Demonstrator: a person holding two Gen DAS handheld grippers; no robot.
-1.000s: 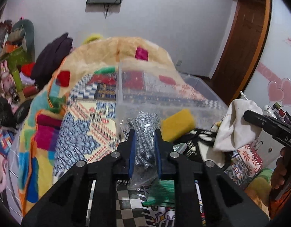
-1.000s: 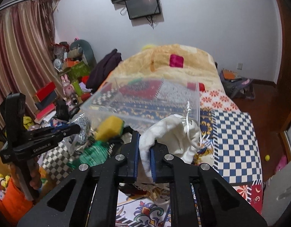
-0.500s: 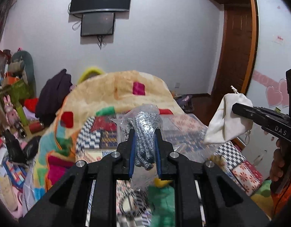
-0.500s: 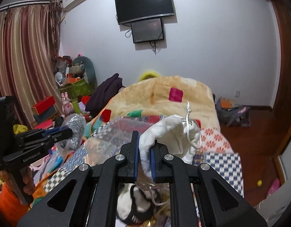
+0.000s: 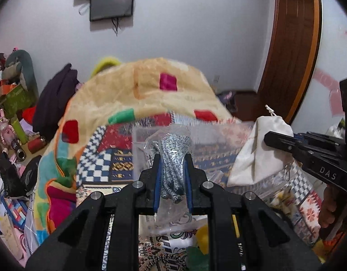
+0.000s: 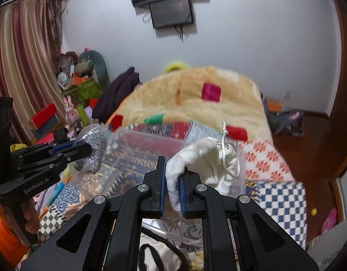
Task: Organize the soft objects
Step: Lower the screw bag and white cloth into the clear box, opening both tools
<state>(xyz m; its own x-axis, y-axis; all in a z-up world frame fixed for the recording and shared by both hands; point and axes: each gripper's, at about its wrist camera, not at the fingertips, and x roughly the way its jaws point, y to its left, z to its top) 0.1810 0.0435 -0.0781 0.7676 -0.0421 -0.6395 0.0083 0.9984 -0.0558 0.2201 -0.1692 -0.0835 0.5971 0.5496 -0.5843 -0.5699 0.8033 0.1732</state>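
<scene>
Frame centre, the left gripper (image 5: 172,178) clamps a bagged grey speckled knit (image 5: 173,155); right of it, the right gripper (image 6: 172,188) pinches a white drawstring pouch (image 6: 209,160). Both hang above the clear bin (image 6: 137,155); neither looks stowed yet.

Your left gripper (image 5: 172,176) is clamped on the speckled grey cord bundle in clear plastic (image 5: 173,158), raised left of the clear plastic storage bin (image 6: 137,158). Your right gripper (image 6: 172,190) pinches the white drawstring cloth pouch (image 6: 207,160) above that bin's right side.
</scene>
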